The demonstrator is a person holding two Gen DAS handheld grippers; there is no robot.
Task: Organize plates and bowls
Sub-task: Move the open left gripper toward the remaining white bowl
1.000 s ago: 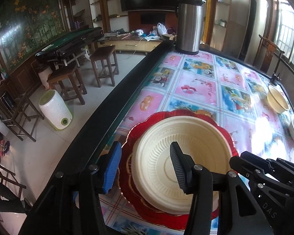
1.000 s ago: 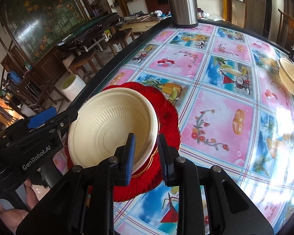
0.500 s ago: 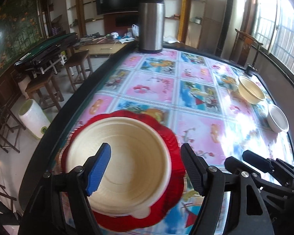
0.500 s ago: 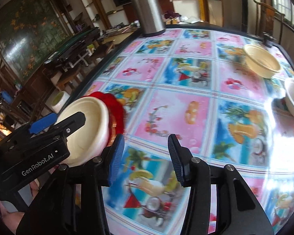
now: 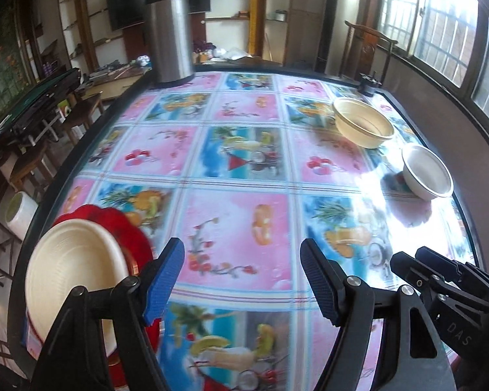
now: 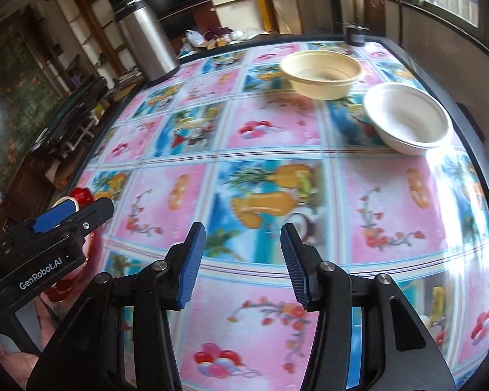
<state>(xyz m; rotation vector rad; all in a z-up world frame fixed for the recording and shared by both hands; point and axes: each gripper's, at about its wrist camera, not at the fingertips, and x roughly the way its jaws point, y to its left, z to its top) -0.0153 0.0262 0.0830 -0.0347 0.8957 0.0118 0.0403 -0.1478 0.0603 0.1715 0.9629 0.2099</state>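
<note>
Fruit-print tablecloth (image 5: 238, 163), steel flask (image 5: 171, 32) at far end.

Left view: left gripper (image 5: 243, 280) wide open, empty, jaws just opened; cream plate (image 5: 71, 270) on red plate (image 5: 127, 228) near-left.

Right view: right gripper (image 6: 243, 260) part-open, empty. Cream bowl (image 6: 321, 71) and white bowl (image 6: 407, 117) far-right. Likely light, thin, flexible; grip rims.

A steel flask (image 5: 170, 29) stands upright on the patterned tablecloth (image 5: 238, 150).

Counter (image 5: 241, 163) cloth: pink and blue squares, fruit, drink, flower prints. Cream plate (image 5: 71, 270) on scalloped red plate (image 5: 127, 228). Cream bowl (image 6: 322, 75), white bowl (image 6: 410, 120). Steel thermos (image 5: 171, 32), black lid. Hand-held gripper pads blue (image 6: 192, 260).
</note>
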